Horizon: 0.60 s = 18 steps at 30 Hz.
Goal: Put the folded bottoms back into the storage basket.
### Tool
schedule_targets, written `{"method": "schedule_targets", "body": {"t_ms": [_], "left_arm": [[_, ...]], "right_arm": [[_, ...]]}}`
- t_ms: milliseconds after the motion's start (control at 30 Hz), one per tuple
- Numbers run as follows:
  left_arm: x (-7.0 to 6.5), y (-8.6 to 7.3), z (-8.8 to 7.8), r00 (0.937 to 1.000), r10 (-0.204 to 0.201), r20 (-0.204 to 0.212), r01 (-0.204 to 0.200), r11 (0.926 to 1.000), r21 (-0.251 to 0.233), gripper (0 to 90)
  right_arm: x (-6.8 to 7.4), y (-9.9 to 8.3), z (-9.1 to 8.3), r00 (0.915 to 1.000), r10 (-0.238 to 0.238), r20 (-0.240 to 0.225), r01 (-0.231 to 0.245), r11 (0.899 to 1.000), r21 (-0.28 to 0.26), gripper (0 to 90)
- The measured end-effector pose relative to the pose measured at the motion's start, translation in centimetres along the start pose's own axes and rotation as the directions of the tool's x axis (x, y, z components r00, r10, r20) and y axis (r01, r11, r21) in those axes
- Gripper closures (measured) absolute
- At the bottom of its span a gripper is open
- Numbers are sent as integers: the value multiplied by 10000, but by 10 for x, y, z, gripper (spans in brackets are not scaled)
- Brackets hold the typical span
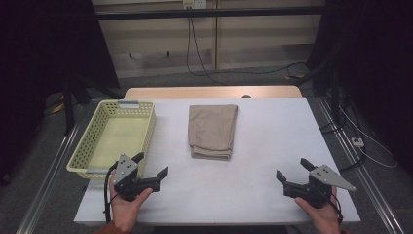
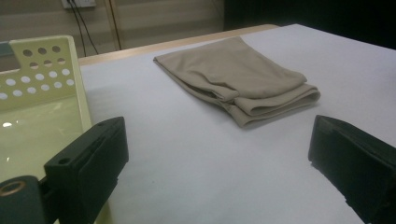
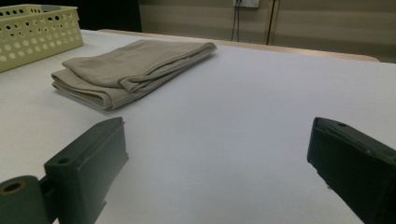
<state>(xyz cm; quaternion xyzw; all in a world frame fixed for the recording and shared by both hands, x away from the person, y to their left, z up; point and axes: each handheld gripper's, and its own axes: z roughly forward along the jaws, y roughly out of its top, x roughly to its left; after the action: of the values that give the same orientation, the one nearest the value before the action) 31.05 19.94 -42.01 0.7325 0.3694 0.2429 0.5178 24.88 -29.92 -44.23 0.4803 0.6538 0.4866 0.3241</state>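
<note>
Beige folded cloth (image 1: pixel 213 130), yellow basket (image 1: pixel 92 134) beside

No legible text, label, brand, number or sign is found on the yellow perforated basket (image 1: pixel 115 137), the folded beige cloth (image 1: pixel 212 130), the white table (image 1: pixel 272 146), either gripper, or the wall sockets at the far wall, which are too small to read.

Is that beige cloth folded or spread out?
Folded: the beige cloth lies as a compact rectangle, with stacked layers showing along its near edge.
</note>
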Motion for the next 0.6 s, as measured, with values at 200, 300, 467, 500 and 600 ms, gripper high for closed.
{"method": "schedule_targets", "body": {"t_ms": [200, 300, 467, 500, 600], "left_arm": [[-3, 0, 1, 10000, -14, -50, 14, 10000, 13, 49], [-6, 1, 2, 9999, 122, -73, -122, 9999, 62, 51], [-8, 3, 5, 9998, 23, 194, -27, 9998, 183, 51], [-8, 3, 6, 9999, 56, 102, -59, 9995, 309, 52], [-7, 3, 8, 9992, -213, 325, 196, 9985, 505, 53]], "right_arm": [[0, 0, 1, 10000, -5, -14, 5, 10000, 11, 45], [0, 0, 1, 10000, -22, -41, 22, 10000, -11, 44], [-1, 0, 1, 9999, 62, -103, -61, 10000, 32, 43], [-1, 0, 1, 9999, 54, -130, -53, 10000, 47, 43], [0, 0, 0, 9999, 51, -158, -50, 10000, 41, 43]]}}
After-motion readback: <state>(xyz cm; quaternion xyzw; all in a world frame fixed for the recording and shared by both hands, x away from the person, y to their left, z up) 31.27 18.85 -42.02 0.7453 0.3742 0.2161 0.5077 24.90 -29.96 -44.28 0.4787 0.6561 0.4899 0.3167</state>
